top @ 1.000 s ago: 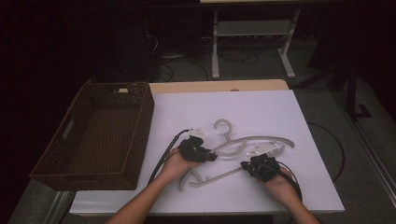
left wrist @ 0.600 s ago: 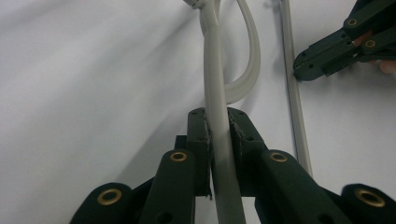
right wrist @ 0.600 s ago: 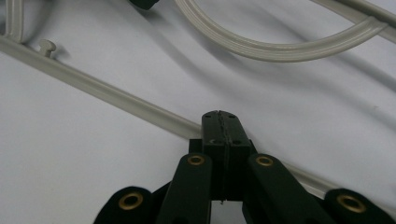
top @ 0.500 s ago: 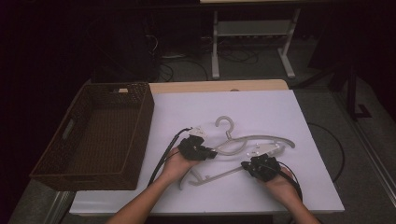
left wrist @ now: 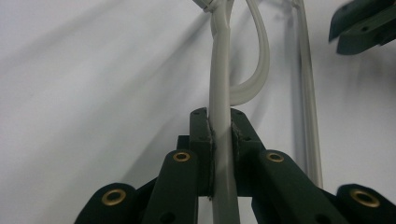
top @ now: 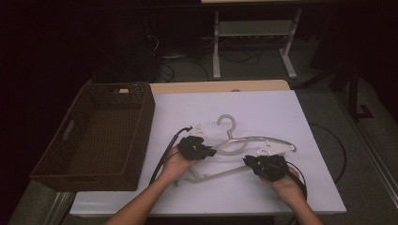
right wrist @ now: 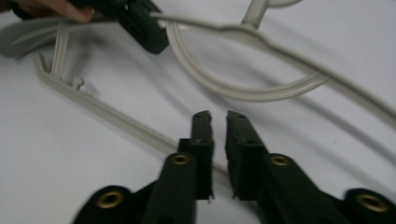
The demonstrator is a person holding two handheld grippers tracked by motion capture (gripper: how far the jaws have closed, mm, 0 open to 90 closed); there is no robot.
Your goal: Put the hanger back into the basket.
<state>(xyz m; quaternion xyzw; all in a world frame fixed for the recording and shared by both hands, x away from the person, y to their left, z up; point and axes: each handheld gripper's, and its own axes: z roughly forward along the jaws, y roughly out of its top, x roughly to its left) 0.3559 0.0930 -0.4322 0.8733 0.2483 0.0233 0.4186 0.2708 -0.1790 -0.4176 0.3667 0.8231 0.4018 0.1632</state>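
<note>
A pale grey plastic clothes hanger (top: 244, 143) lies on the white-covered counter (top: 263, 108), towards its near edge and about midway between the left and right edges, with its hook pointing at the far edge. The left gripper (left wrist: 219, 122) is pinching the hanger's left shoulder arm, the bar squeezed flat between both pads. In the high view that left gripper (top: 199, 149) sits at the hanger's left end. The right gripper (right wrist: 218, 122) has its jaws nearly pressed together with only a slim gap and nothing between them; the hanger's lower bar (right wrist: 116, 119) passes under or just behind its jaws, and whether they touch it I cannot tell. From above, the right gripper (top: 263, 165) rests near the right end of the bar.

The step in hand looks like securing a two-point hold so the hanger can be lifted, probably towards the dark woven wicker basket (top: 101, 136) at the counter's left edge. To do it well, the right jaws should spread first, straddle the bar squarely, then close firmly. Lifting with one end held would let the hanger swing or twist, so both ends should rise together and level, with the hook kept clear of the basket's rim.
</note>
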